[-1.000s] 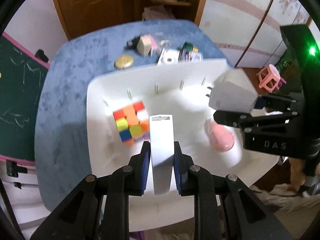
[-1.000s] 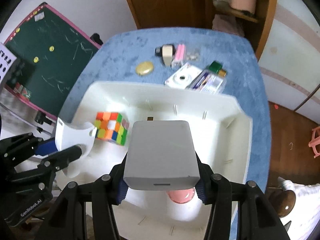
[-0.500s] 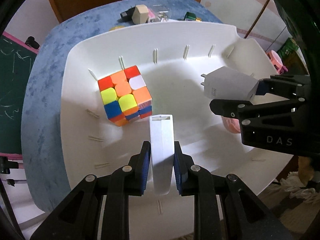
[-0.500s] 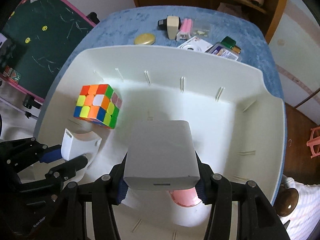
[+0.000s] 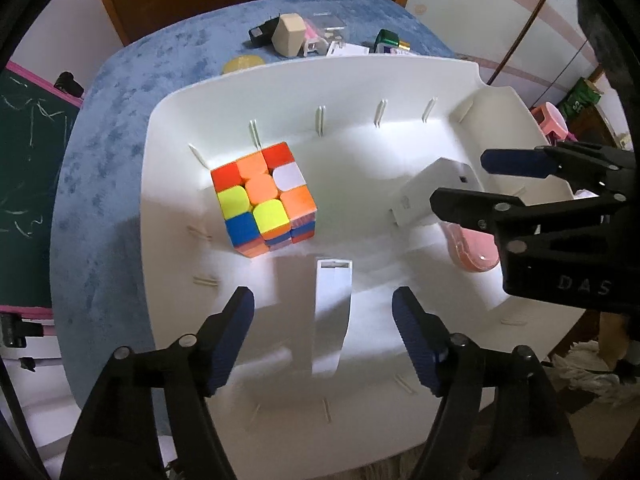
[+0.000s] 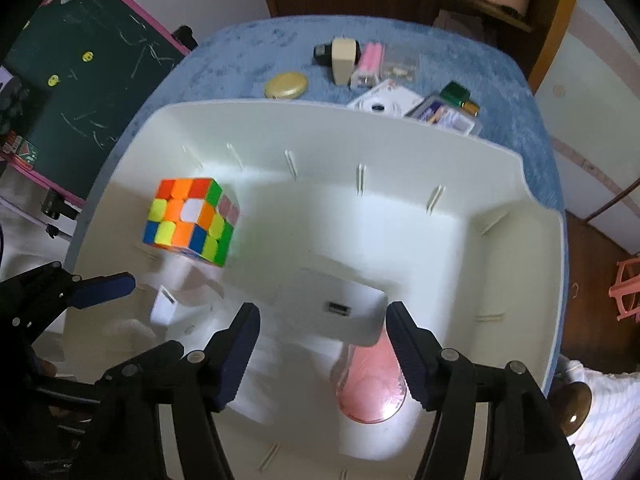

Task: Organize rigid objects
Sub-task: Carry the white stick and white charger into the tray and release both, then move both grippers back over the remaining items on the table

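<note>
A white bin (image 5: 168, 128) (image 6: 532, 216) sits on the blue table. Inside it lie a Rubik's cube (image 5: 262, 198) (image 6: 188, 220), a flat white piece (image 5: 332, 316) (image 6: 164, 306), a white charger block (image 5: 432, 188) (image 6: 336, 304) and a pink round container (image 5: 472, 246) (image 6: 372, 384). My left gripper (image 5: 324, 340) is open, its jaws apart on either side of the white piece. My right gripper (image 6: 320, 356) (image 5: 480, 178) is open over the charger, which rests partly on the pink container.
Beyond the bin on the blue table (image 6: 248, 52) lie a gold lid (image 6: 286, 85), a beige block (image 6: 344, 60), a pink item (image 6: 370, 62), a white card (image 6: 384, 102), a clear case (image 6: 444, 114) and a green battery pack (image 6: 456, 94). A chalkboard (image 6: 80, 64) stands left.
Both grippers have opened. The white piece and the charger left the jaws and now lie in the bin. Both grippers dropped lower into the bin.
</note>
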`<state>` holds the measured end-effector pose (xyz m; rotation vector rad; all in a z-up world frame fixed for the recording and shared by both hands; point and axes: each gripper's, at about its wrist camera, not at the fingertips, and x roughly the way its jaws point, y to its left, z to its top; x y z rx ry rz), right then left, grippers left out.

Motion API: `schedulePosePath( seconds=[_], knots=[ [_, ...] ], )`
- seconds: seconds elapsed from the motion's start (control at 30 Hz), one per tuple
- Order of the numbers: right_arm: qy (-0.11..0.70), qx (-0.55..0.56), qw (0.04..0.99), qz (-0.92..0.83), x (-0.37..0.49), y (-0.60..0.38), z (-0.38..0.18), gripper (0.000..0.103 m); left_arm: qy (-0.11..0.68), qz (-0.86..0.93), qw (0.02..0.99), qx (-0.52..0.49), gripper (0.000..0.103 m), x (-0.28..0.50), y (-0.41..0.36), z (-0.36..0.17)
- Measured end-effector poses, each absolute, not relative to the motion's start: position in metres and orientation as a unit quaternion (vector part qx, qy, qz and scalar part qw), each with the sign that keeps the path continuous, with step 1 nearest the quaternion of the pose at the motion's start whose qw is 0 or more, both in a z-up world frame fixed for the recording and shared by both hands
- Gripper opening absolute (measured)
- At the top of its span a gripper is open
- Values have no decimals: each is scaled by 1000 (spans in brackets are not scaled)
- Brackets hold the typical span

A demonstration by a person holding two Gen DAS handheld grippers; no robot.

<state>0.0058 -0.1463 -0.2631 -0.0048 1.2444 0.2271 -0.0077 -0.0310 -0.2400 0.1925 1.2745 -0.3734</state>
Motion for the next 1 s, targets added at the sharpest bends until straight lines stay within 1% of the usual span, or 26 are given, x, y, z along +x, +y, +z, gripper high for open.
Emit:
schedulePosePath(
  seconds=[0.33,0.7,0.9,1.0],
  knots=[
    [525,-10,844,113,3,-145,-214,66,552,-182,807,99,75,-6,-37,-199],
    [505,37,857,93,11,-166,-182,66,522,-165,831,100,75,4,-37,-161],
    [498,52,863,74,17,-181,-164,66,525,-152,835,66,75,25,-32,-134],
    [493,58,866,62,23,-190,-149,66,517,-142,843,50,75,43,-33,-111]
  ],
)
